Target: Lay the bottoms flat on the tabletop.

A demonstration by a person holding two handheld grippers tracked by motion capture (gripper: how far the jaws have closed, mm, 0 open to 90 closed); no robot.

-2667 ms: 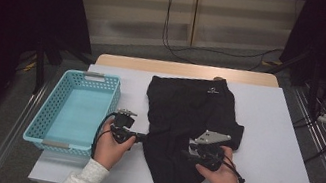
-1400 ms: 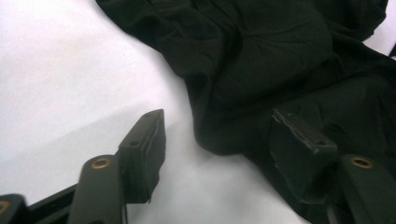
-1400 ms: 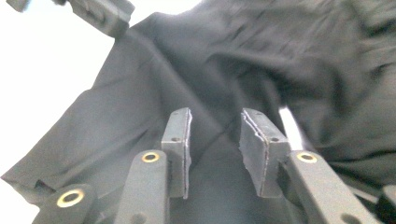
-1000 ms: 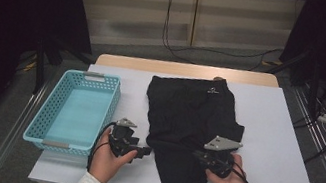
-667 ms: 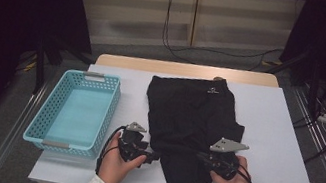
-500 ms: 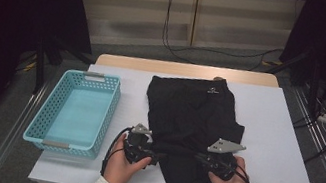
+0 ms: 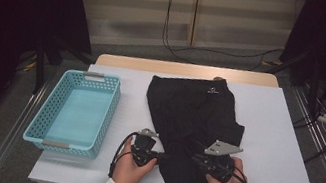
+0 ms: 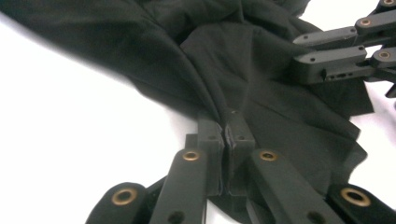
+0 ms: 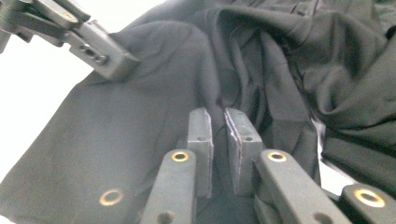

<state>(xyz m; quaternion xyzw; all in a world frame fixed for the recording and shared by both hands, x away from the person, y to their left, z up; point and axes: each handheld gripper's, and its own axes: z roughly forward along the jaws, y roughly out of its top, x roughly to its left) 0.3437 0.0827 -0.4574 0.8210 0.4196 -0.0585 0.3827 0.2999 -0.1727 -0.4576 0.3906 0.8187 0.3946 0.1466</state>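
Observation:
A black garment [image 7: 193, 112] lies spread on the white table [image 7: 284, 143], its lower end between my hands. My left gripper [image 7: 165, 157] is at the garment's lower left edge. In the left gripper view its jaws [image 8: 227, 130] have just closed and pinch a fold of the black cloth [image 8: 261, 84]. My right gripper [image 7: 193, 159] faces it from the right, over the cloth. In the right gripper view its jaws [image 9: 218, 126] have just been opening and stand a narrow gap apart. The dark cloth [image 9: 140, 140] lies under and between them, unpressed.
A light blue plastic basket [image 7: 109, 112] stands empty at the table's left side. The near table edge is just below my hands. Bare white table lies right of the garment. Cables run over the floor behind the table.
My left hand has moved right, from beside the basket to the garment's lower left edge. The right hand has stayed almost in place on the cloth.

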